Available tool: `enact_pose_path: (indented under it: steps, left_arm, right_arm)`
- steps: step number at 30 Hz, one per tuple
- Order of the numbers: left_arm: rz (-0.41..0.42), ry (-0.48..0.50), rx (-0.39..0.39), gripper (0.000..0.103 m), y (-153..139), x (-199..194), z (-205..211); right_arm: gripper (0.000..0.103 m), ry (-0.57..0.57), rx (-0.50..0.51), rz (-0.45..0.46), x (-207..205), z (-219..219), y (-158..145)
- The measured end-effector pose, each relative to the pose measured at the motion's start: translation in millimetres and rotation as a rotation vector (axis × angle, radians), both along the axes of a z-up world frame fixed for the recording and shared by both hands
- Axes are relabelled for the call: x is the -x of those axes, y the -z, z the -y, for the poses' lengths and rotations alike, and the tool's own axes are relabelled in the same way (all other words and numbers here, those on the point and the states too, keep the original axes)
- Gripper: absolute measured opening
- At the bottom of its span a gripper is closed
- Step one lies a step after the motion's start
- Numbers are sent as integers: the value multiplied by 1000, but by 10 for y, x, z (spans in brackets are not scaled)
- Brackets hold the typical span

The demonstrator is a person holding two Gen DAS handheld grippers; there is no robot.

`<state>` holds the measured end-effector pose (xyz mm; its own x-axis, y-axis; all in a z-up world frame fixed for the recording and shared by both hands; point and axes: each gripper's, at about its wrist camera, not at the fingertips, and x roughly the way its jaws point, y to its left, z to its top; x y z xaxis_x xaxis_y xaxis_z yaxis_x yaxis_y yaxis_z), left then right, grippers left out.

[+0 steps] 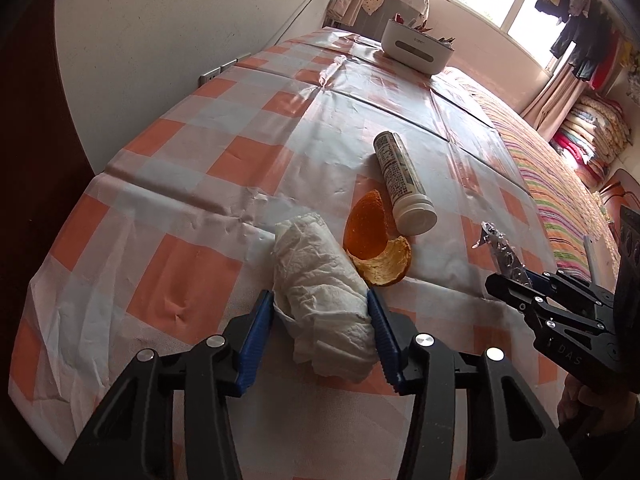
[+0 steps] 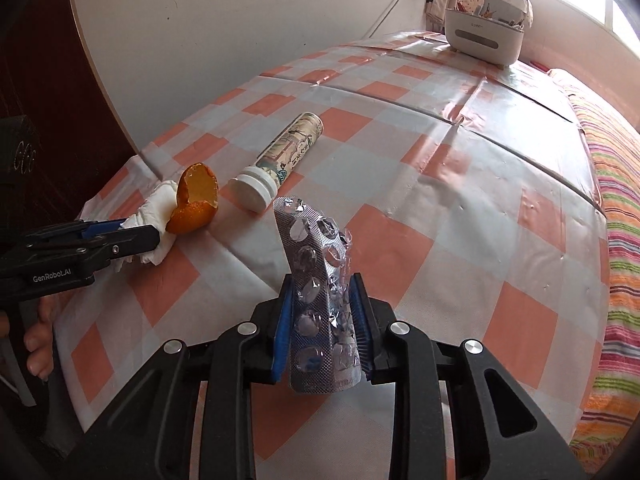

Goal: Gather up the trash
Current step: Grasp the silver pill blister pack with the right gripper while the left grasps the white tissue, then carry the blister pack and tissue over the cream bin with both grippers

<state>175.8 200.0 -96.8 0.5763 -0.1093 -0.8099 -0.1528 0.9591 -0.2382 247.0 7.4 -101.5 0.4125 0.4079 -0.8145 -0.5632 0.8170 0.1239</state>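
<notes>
The left gripper (image 1: 322, 322) is closed on a crumpled tissue (image 1: 320, 284), its blue pads (image 1: 262, 322) pressing both sides of the wad, which rests on the checked cloth (image 1: 192, 152) covering the counter. The right gripper (image 2: 322, 322) is clamped on an emptied foil blister pack (image 2: 310, 264), which stands tilted up from between the blue pads (image 2: 282, 322), its top end bent over; from the left wrist view only the tip of this pack (image 1: 498, 248) shows beyond the black fingers. An orange peel (image 1: 370, 240), in two curled pieces, lies touching the far end of the tissue. A tube (image 1: 404, 178) with a white cap lies on its side just beyond the peel, cap end toward the camera and close against the peel. Well apart from these, at the far end of the counter, stands a white bin (image 1: 416, 46) with scraps showing above its rim. A striped blanket (image 1: 560, 200) runs along the counter's right side. Part of a hand (image 2: 38, 340) shows under the left gripper's body at the left edge of the right wrist view.
</notes>
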Motion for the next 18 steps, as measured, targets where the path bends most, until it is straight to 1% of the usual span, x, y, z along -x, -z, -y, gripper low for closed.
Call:
enact_pose_path:
  steps: [3,6,9,14,18]
  left_arm:
    - [14,11,-3,28,-16,32,25]
    - [33,13,-20,24,-48,89,47]
    - [59,17,-24,22,-89,154,63]
    - [141,17,-66,22,-240,317,139]
    - [195,45,-82,22,-341,424,261]
  right_arm:
    - [26,28,-22,28,132,93,-101]
    - [26,68,-62,54,267,217,-223]
    - [26,100,-74,93,413,317,-324]
    - [26,146,-95,135,617,497,-437]
    - [26,181,-100,157,733,633,-484]
